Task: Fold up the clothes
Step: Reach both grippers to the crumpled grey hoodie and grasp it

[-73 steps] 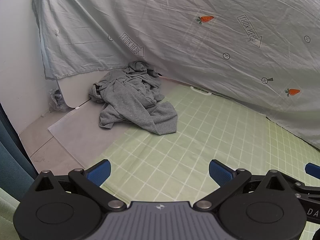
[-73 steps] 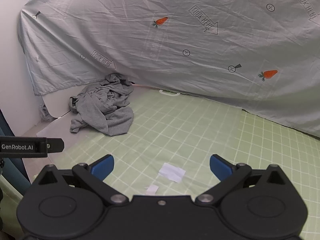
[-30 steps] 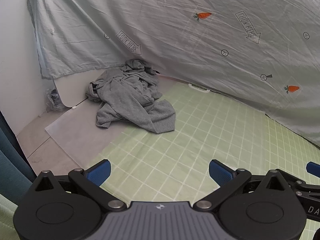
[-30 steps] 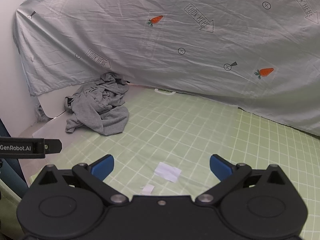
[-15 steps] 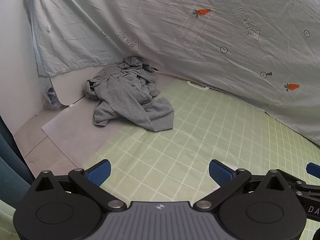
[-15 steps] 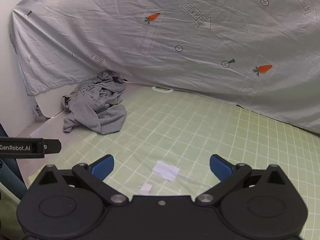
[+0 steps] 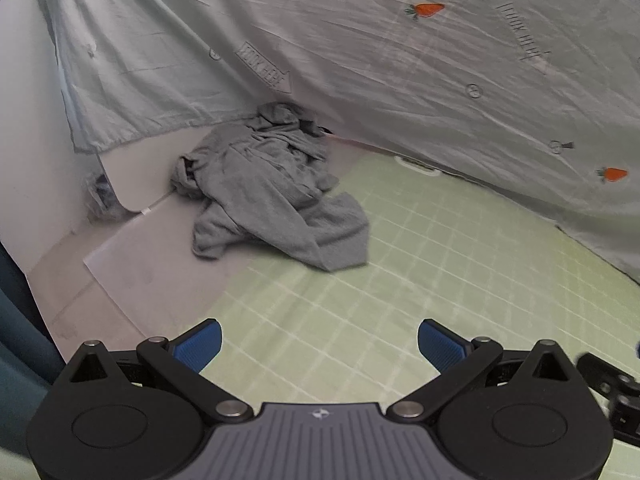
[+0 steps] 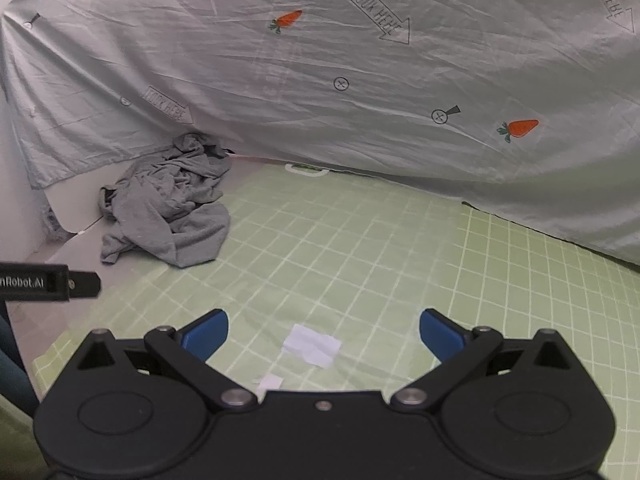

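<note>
Both my left claw (image 7: 319, 340) and right claw (image 8: 323, 330) gape wide over bare green mat (image 8: 380, 248), crumpled grey garment (image 7: 272, 188) well ahead-left, its folds hiding its shape.

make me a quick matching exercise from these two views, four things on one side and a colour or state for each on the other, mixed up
Things:
1. garment
2. mat
3. paper scrap
4. left gripper

Colour or state:
A. open, with blue pads on its fingers
B. pale green with a light grid
C. grey, crumpled in a heap
D. white, lying flat on the mat

Pairs: 1-C, 2-B, 3-D, 4-A
</note>
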`<state>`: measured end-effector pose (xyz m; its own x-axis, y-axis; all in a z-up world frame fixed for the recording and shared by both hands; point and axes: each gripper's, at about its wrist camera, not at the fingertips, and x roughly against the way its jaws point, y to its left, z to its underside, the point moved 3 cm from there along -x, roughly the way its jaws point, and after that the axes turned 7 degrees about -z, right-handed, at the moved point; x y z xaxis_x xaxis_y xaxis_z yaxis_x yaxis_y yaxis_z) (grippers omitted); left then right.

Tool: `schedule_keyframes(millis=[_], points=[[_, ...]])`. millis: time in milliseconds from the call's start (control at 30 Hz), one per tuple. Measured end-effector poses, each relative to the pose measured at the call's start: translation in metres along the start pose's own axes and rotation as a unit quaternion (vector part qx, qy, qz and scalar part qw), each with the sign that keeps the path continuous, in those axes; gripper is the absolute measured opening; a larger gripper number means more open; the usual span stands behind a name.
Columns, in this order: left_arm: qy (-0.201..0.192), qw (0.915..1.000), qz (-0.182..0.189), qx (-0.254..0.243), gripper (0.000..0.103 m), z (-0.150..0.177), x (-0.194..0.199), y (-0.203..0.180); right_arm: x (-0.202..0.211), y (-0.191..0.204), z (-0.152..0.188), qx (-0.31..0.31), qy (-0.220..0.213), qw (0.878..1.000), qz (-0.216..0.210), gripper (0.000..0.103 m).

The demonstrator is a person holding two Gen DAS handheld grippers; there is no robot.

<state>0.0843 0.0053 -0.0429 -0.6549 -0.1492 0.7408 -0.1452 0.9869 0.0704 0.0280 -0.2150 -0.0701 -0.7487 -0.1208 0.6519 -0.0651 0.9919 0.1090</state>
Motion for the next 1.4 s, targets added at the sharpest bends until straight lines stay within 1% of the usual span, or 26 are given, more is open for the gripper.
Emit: schedule_keyframes(millis=[133, 233, 333, 467, 533, 667, 733, 833, 900, 1000, 1067, 1167, 1233, 1267, 1300, 1333, 1367, 1400], points=[[0.007, 0.9997, -0.019, 0.016, 0.103, -0.021, -0.028, 0.015, -0.02, -0.007, -0.008, -0.001, 0.005, 1.0, 0.013, 0.103], [0.016, 0.9985, -0.041, 0.034, 0.103, -0.04, -0.057, 0.03, -0.041, -0.006, -0.021, 0.008, 0.002, 1.0, 0.025, 0.103], [0.026, 0.9962, -0.065, 0.053, 0.103, -0.058, -0.092, 0.046, -0.072, 0.001, -0.037, 0.022, 0.004, 0.999, 0.034, 0.103], [0.048, 0.9894, -0.093, 0.1, 0.103, -0.081, -0.146, 0.075, -0.124, 0.013, -0.067, 0.044, 0.012, 0.998, 0.04, 0.103], [0.061, 0.9856, -0.1, 0.121, 0.103, -0.092, -0.174, 0.09, -0.153, 0.02, -0.084, 0.054, 0.018, 0.998, 0.035, 0.103], [0.078, 0.9798, -0.105, 0.151, 0.103, -0.102, -0.217, 0.113, -0.216, 0.041, -0.117, 0.083, 0.032, 0.996, 0.018, 0.103], [0.079, 0.9768, -0.098, 0.173, 0.103, -0.108, -0.233, 0.122, -0.25, 0.055, -0.133, 0.096, 0.039, 0.995, -0.004, 0.103], [0.076, 0.9717, -0.077, 0.21, 0.102, -0.119, -0.254, 0.135, -0.297, 0.072, -0.152, 0.092, 0.053, 0.993, -0.048, 0.102], [0.074, 0.9689, -0.062, 0.228, 0.101, -0.125, -0.265, 0.14, -0.327, 0.085, -0.162, 0.076, 0.062, 0.992, -0.08, 0.096], [0.073, 0.967, -0.049, 0.239, 0.096, -0.133, -0.279, 0.142, -0.366, 0.101, -0.17, 0.047, 0.08, 0.986, -0.136, 0.087], [0.066, 0.9654, -0.038, 0.249, 0.091, -0.137, -0.286, 0.143, -0.385, 0.111, -0.171, 0.026, 0.091, 0.981, -0.17, 0.08], [0.064, 0.962, -0.014, 0.265, 0.083, -0.14, -0.295, 0.141, -0.408, 0.124, -0.17, -0.014, 0.106, 0.969, -0.222, 0.075], [0.066, 0.9575, 0.002, 0.281, 0.074, -0.14, -0.299, 0.142, -0.421, 0.131, -0.169, -0.04, 0.112, 0.961, -0.249, 0.073], [0.067, 0.9552, 0.009, 0.288, 0.071, -0.139, -0.3, 0.142, -0.426, 0.135, -0.168, -0.045, 0.106, 0.96, -0.256, 0.072], [0.064, 0.9538, 0.016, 0.293, 0.066, -0.139, -0.3, 0.142, -0.43, 0.14, -0.168, -0.042, 0.105, 0.959, -0.26, 0.069], [0.059, 0.9543, 0.02, 0.292, 0.059, -0.139, -0.299, 0.141, -0.434, 0.146, -0.168, -0.036, 0.106, 0.957, -0.266, 0.057], [0.053, 0.9567, 0.022, 0.285, 0.056, -0.139, -0.297, 0.14, -0.436, 0.15, -0.167, -0.027, 0.113, 0.956, -0.271, 0.036], [0.048, 0.9591, 0.022, 0.278, 0.049, -0.14, -0.294, 0.138, -0.438, 0.154, -0.165, -0.018, 0.121, 0.954, -0.275, 0.029]])
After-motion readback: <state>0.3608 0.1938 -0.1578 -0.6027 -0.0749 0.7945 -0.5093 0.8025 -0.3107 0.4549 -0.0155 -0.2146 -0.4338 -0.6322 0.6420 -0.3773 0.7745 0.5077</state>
